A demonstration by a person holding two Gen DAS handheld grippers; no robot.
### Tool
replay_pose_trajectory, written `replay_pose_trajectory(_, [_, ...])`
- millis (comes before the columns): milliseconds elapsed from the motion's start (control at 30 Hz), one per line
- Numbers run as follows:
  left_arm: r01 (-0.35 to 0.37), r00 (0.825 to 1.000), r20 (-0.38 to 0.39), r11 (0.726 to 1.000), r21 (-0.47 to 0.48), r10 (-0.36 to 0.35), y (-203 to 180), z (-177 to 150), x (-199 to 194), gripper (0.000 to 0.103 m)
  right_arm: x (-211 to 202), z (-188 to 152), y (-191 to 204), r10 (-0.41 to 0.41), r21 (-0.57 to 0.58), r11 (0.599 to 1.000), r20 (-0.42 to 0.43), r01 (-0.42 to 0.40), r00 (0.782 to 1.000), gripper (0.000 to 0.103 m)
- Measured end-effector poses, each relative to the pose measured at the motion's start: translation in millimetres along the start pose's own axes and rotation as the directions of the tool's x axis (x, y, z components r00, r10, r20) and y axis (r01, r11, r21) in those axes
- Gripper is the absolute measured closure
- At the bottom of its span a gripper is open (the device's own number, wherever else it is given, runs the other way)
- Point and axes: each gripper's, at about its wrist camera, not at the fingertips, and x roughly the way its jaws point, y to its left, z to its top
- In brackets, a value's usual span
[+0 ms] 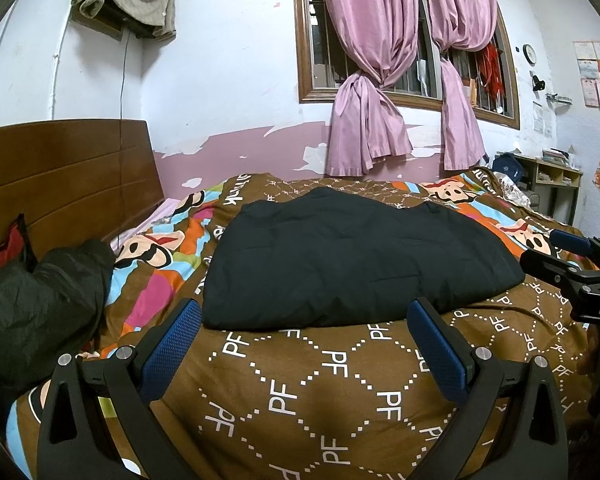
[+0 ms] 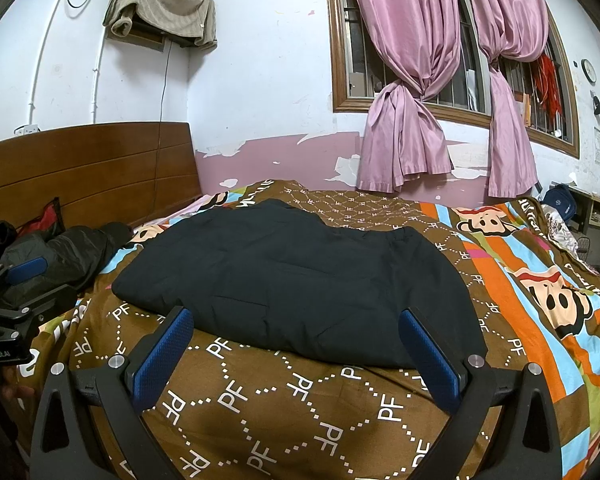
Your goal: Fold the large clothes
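Note:
A black padded garment [image 1: 352, 256] lies folded into a thick flat bundle on the brown patterned bed cover [image 1: 320, 392]; it also shows in the right wrist view [image 2: 300, 280]. My left gripper [image 1: 306, 312] is open and empty, held just short of the bundle's near edge. My right gripper [image 2: 296, 324] is open and empty, its blue fingertips at the bundle's near edge. The right gripper shows at the far right of the left wrist view [image 1: 572, 264], and the left gripper at the far left of the right wrist view [image 2: 16, 284].
A second dark jacket [image 1: 40, 304] lies crumpled at the left by the wooden headboard [image 1: 68, 176], with a red bag [image 2: 46, 216] behind it. Pink curtains [image 1: 380, 80] hang over the window behind the bed. A shelf [image 1: 556, 176] with a blue bag stands at the right.

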Motion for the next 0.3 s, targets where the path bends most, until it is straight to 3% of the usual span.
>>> replay_pose_trajectory(300, [0.002, 1.000, -0.001, 1.000, 0.002, -0.002, 3.6, 0.1, 1.1, 0.002, -0.4, 0.0, -0.5, 0.000, 0.000, 1.000, -0.001, 0.000, 1.000, 0.000])
